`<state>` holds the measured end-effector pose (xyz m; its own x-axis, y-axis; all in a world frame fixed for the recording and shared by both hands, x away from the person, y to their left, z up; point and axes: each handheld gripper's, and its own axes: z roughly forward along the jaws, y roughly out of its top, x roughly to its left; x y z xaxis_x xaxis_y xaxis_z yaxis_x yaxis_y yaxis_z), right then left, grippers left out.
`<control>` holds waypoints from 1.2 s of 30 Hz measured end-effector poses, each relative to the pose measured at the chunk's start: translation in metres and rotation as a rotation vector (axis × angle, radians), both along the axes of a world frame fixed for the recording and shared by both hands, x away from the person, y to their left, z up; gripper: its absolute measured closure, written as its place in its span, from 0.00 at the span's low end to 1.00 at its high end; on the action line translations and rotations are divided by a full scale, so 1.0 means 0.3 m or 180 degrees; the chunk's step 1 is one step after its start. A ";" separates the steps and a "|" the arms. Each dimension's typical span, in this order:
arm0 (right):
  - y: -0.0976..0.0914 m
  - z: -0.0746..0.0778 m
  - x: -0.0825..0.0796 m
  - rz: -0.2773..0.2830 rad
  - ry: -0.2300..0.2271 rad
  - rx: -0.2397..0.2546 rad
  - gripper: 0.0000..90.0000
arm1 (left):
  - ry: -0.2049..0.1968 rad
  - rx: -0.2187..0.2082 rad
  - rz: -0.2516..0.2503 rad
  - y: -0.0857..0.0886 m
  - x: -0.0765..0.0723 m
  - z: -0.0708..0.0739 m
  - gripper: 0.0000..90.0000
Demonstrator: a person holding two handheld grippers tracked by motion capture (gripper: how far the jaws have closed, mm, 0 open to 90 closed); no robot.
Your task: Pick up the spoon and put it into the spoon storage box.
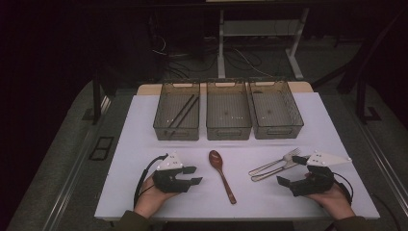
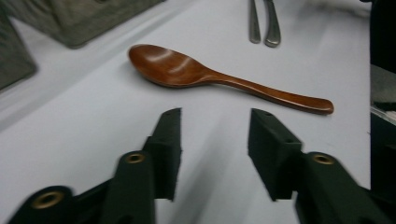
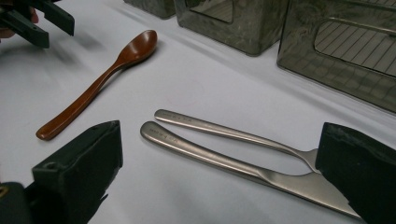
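My left gripper [image 2: 215, 140] jaws part-open, nothing between, facing wooden spoon [image 2: 196, 74]; right gripper [image 3: 219, 172] wide open, straddling metal cutlery [image 3: 224, 144].

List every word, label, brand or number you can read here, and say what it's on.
No text can be read.
Fork handle: a small stamped mark, too small and blurred to read.
Knife handle: the same kind of mark, also unreadable.
Spoon and bins: no marking seen.
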<state>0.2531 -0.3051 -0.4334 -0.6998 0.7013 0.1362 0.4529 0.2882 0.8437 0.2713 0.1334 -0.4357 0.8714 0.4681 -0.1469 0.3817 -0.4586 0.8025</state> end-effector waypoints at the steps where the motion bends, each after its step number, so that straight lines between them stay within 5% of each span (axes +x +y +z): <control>1: 0.000 0.000 0.000 0.0000 0.0001 0.0000 0.00 | 0.0007 0.0019 -0.0024 -0.008 0.001 0.000 0.69; 9: 0.002 0.000 0.001 0.0005 0.0007 -0.0004 0.00 | 0.0112 0.0000 -0.0140 -0.070 0.008 0.008 0.98; 24: 0.002 0.000 0.001 0.0002 0.0008 -0.0003 0.00 | 0.0168 0.0323 -0.0538 -0.224 0.000 -0.032 0.98; 36: 0.001 0.000 0.001 0.0004 0.0008 -0.0002 0.00 | 0.0149 0.0398 -0.0685 -0.294 -0.008 -0.052 0.98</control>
